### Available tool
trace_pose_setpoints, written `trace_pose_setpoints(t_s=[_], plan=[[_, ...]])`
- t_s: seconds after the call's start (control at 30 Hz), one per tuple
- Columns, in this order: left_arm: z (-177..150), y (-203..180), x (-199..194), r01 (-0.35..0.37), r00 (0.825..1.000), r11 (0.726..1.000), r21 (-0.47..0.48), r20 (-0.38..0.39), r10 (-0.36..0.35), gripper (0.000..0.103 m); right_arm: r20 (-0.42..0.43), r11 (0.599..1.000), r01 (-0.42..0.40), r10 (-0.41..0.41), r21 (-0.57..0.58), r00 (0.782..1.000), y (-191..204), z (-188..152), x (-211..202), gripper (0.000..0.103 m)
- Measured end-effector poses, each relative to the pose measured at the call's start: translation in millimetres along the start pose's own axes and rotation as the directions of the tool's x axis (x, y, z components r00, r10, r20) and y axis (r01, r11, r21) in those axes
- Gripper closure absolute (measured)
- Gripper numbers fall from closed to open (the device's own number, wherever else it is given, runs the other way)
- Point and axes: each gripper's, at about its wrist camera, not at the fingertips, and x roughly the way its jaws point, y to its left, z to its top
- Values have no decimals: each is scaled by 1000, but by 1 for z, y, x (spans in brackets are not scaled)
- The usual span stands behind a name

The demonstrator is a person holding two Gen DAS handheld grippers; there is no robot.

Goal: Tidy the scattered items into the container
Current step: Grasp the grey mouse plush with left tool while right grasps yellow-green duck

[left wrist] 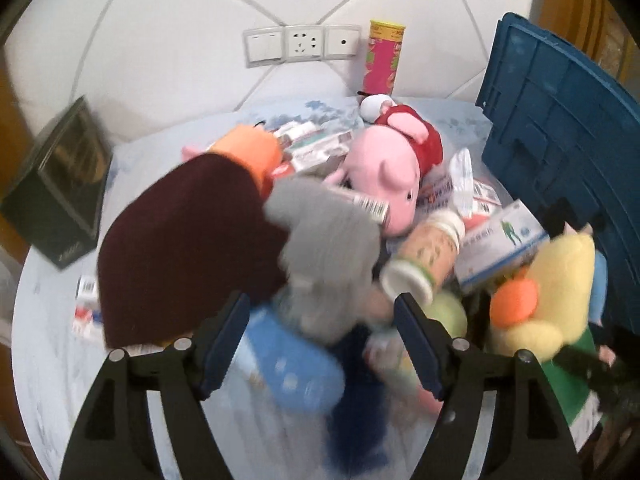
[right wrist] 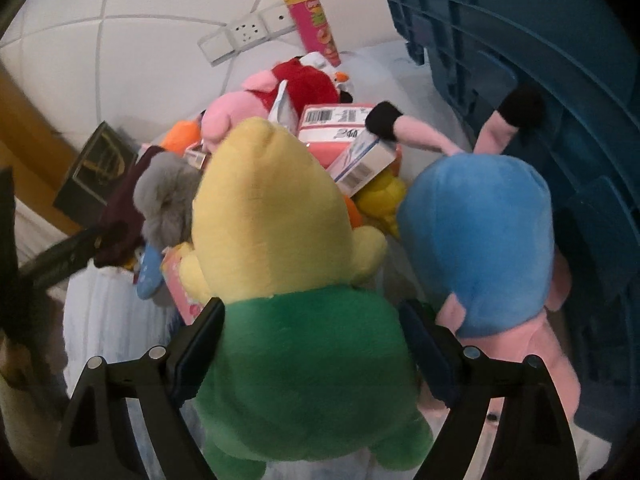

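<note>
Toys and boxes lie heaped on a pale bed sheet beside the blue crate. My left gripper is open above a grey plush in a maroon garment, with a blurred blue item under it. My right gripper is open, one finger on each side of the green body of a yellow-headed plush. A blue-headed pink plush lies against the crate wall.
A pink pig plush, a white bottle and medicine boxes fill the middle. A chip can stands by the wall sockets. A dark box sits far left.
</note>
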Motion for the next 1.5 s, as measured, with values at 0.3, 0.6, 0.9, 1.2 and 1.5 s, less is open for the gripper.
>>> trace_pose_setpoints(t_s=[0.3,0.6,0.9,1.2,1.5], plan=[[25,-14,107,-91,985,993,75,-138,101,28,-52,999,-11,9,-36,999,5,32,45,20],[-8,16,59,-72,989,997,6,-126,72,60,-91,998,4,-10,-66,996,15,32,59,14],[-78,43,-20,-43,992,998,-46,-124,37,61,-137,973,-51,21,-226,990,62,-24,39,25],[-125,43,-34,-46,989,997,-65,-143,36,46,-169,976,-28,-9,-216,986,64,-56,31,4],[-145,34,-35,-75,985,997,-37,-159,68,41,-167,972,4,-44,-234,985,73,-72,23,0]])
